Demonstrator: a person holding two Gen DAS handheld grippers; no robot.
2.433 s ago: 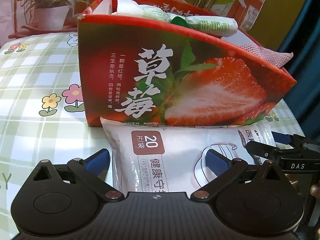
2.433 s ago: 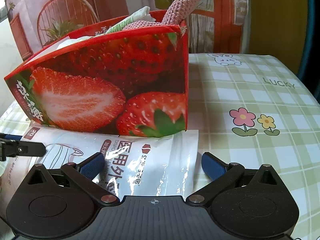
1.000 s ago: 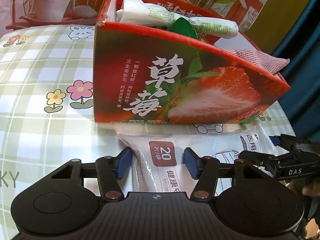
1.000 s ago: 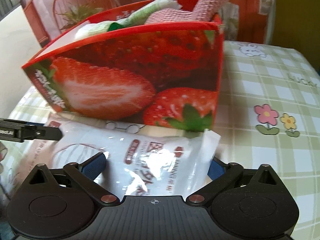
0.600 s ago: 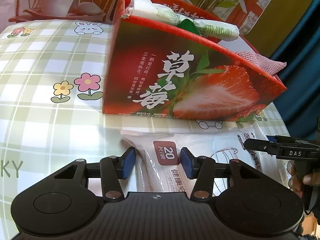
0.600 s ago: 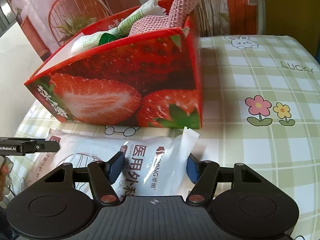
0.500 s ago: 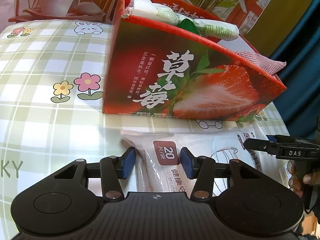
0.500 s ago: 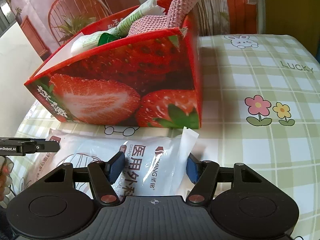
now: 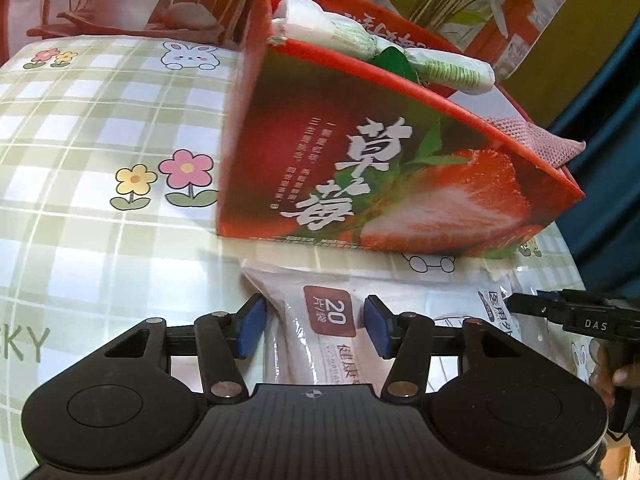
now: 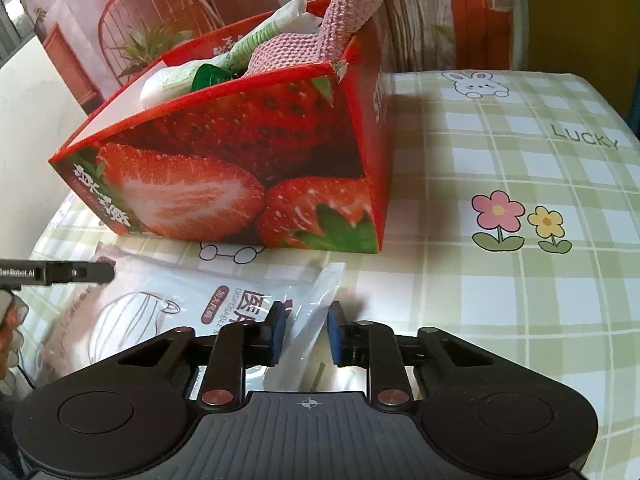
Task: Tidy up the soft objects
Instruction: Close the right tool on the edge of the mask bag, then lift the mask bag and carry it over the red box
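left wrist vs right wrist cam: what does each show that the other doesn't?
Left wrist only: the box face with large white characters, the "20" label on the mask pack, and the left tool straddling that end of the pack.

Right wrist only: the "LUCKY" print on the tablecloth, and the right tool, whose jaws have just been closing, with the pack's thin sealed edge between them.

Both: the strawberry box, the pink knitted item and green-and-white packets in it, the mask pack on the tablecloth.
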